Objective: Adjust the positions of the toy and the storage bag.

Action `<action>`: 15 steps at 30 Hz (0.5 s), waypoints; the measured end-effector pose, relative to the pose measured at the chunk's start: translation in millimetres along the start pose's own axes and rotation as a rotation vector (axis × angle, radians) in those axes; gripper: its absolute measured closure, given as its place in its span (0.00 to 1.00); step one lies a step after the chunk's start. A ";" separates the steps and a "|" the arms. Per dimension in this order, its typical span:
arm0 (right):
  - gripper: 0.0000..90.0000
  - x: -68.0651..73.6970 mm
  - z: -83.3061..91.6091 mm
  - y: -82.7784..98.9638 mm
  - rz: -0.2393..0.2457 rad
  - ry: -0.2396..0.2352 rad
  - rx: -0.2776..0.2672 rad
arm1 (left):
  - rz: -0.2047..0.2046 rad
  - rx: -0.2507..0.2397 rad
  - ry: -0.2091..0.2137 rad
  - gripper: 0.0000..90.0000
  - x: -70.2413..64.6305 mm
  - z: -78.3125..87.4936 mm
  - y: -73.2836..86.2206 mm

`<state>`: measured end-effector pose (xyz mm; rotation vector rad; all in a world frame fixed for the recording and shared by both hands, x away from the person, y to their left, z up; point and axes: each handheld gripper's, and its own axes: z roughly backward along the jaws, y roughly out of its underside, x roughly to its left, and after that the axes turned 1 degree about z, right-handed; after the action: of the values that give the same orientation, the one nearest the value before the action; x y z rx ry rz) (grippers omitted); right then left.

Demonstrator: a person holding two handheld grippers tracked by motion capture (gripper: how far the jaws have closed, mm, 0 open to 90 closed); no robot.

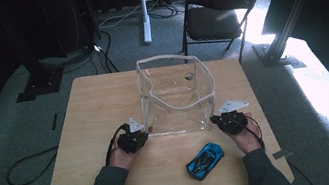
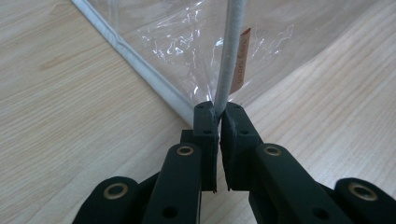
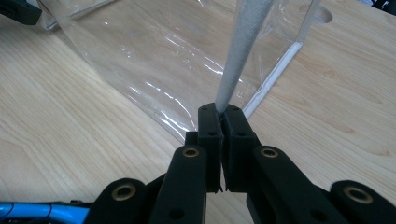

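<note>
A clear plastic bag with white piping stands open in the middle of the wooden table. My left gripper is at its near left corner, shut on the bag's white edge seam. At the near right corner my right gripper is shut on the other white seam. In both gripper views the jaws pinch the piping at their tips. A blue toy car lies on the table in front of the bag, close to my right hand, and its blue side shows at the lower left.
A small orange label hangs on the bag by the left seam. A black folding chair stands beyond the table's far edge. Cables lie on the carpet at the left.
</note>
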<state>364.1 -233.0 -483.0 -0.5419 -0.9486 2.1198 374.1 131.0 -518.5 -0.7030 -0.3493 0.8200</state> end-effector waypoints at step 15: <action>0.75 5.8 8.3 7.2 -0.020 0.012 0.020 | 0.028 -0.048 0.023 0.72 -12.8 16.5 4.0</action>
<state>351.9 -235.6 -483.7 -0.5325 -0.9212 2.1032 354.8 130.3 -509.6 -0.7634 -0.3398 0.8319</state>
